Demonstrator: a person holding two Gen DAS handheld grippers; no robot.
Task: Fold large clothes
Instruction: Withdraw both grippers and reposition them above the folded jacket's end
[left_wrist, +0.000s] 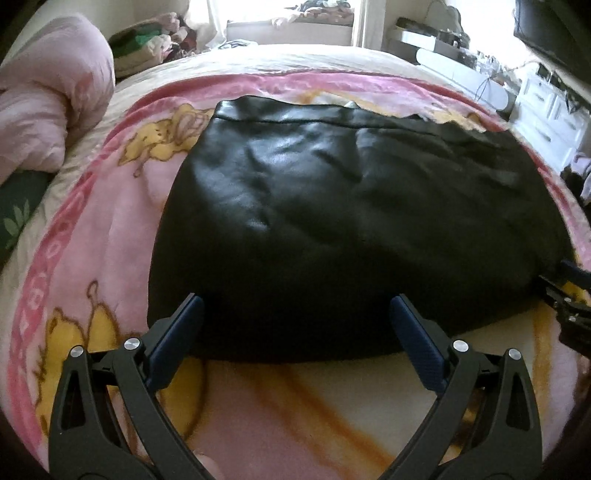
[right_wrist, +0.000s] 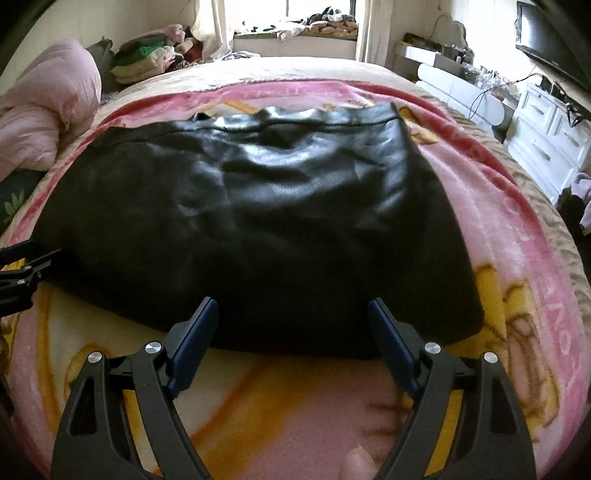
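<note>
Black garment (left_wrist: 332, 206), one, lies flat; two grippers' jaws spread, pinching nothing.

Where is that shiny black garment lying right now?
The black garment lies spread flat on the pink cartoon blanket covering the bed, filling the centre of both views, just beyond both open grippers.

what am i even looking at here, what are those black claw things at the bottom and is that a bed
Those claws are two hand-held grippers, one in each of a person's hands, each with a camera looking along its fingers. One picture comes from the left gripper, the other from the right gripper. Yes, it is a bed, covered by a pink cartoon blanket. On it lies a shiny black garment, spread flat. Both grippers are open near its closest edge and hold nothing. A rolled pink quilt sits at the left.
</note>
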